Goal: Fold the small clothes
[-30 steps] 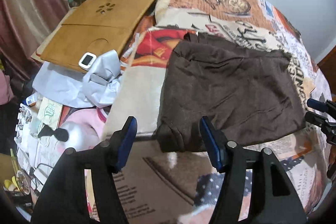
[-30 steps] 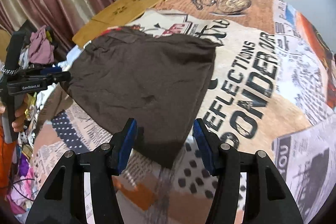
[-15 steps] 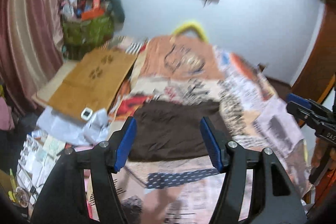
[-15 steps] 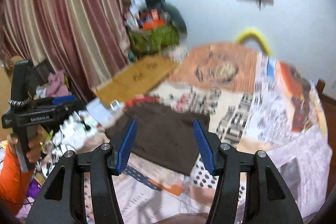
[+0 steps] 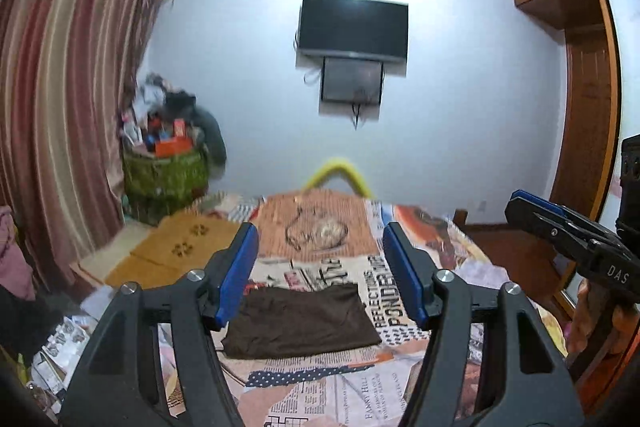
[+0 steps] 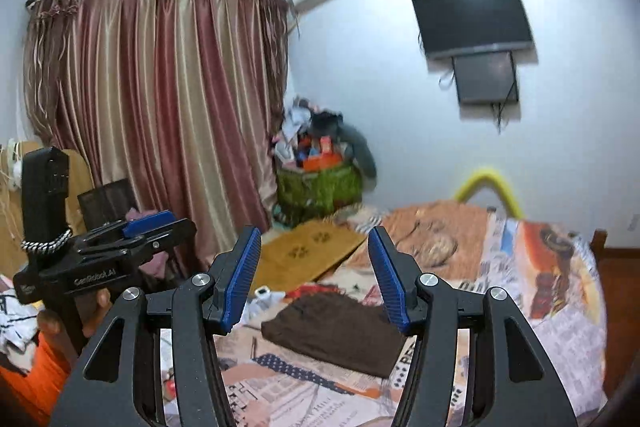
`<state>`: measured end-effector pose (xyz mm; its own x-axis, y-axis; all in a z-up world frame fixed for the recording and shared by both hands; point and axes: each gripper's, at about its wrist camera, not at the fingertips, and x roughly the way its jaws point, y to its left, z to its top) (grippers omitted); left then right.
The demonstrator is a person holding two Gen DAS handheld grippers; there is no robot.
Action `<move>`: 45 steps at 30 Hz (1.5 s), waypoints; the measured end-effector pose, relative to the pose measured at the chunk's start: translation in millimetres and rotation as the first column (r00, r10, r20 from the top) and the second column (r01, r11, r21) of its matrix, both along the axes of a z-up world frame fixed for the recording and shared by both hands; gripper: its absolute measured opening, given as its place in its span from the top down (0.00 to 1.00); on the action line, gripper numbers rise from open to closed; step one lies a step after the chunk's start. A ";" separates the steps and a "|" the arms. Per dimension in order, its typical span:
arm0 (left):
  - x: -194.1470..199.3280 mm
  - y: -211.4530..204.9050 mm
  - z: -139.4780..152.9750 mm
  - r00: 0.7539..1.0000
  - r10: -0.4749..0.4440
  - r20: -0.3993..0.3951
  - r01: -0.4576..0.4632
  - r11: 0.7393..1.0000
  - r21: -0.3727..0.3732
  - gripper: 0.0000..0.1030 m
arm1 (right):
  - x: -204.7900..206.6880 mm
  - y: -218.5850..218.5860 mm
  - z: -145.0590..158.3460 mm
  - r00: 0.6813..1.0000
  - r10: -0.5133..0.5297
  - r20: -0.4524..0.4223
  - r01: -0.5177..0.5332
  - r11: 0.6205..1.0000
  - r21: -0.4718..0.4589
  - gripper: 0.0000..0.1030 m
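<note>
Left gripper (image 5: 320, 271) jaws have just been opening and stand wide apart with nothing between them; I hold it level, well above the bed. From the right wrist view I see it at the left edge, gripped in a hand (image 6: 52, 315) with an orange sleeve beneath.

Scanning left to right: striped curtains (image 6: 160, 115) cover the window. A green basket (image 6: 320, 187) sits in the corner against the white wall, heaped with mixed items; an orange box shows on top, the rest is too blurred to identify. A tan board with paw-shaped cutouts (image 5: 176, 251) lies at the bed's left edge. The folded brown garment (image 5: 300, 323) rests flat on the newspaper-print bedsheet (image 5: 360, 395), near the bed's front, apart from both grippers. A wall-mounted television (image 5: 354, 27) hangs above the bed's far end. A wooden wardrobe (image 5: 584, 107) stands at right.

Right gripper (image 6: 314, 275) jaws are also parted and empty, held above the garment.
</note>
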<state>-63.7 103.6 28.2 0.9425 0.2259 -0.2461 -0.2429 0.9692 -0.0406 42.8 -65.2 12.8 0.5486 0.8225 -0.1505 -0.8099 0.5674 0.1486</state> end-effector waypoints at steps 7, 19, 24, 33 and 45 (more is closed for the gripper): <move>-26.2 -13.2 1.6 0.999 0.010 0.052 -0.011 1.000 0.013 0.22 | -17.2 -3.3 -1.7 0.997 -0.067 0.033 0.066 0.997 0.034 0.38; -31.2 -14.3 -2.6 0.997 0.023 0.077 -0.025 0.999 0.023 0.01 | -25.4 -11.8 -4.0 0.986 -0.159 0.049 0.156 0.987 0.046 0.00; -29.9 -12.8 -3.6 0.997 0.022 0.072 -0.022 1.000 0.009 0.01 | -30.6 -11.5 -3.2 0.984 -0.163 0.070 0.161 0.986 0.033 0.00; -26.9 -11.5 -5.4 0.998 0.016 0.065 -0.016 1.000 0.002 0.00 | -31.0 -13.1 -4.1 0.984 -0.167 0.059 0.166 0.986 0.028 0.00; -23.6 -8.7 -9.7 0.998 0.018 0.054 -0.017 1.000 -0.010 0.00 | -31.8 -14.1 -4.4 0.985 -0.168 0.046 0.167 0.986 0.018 0.00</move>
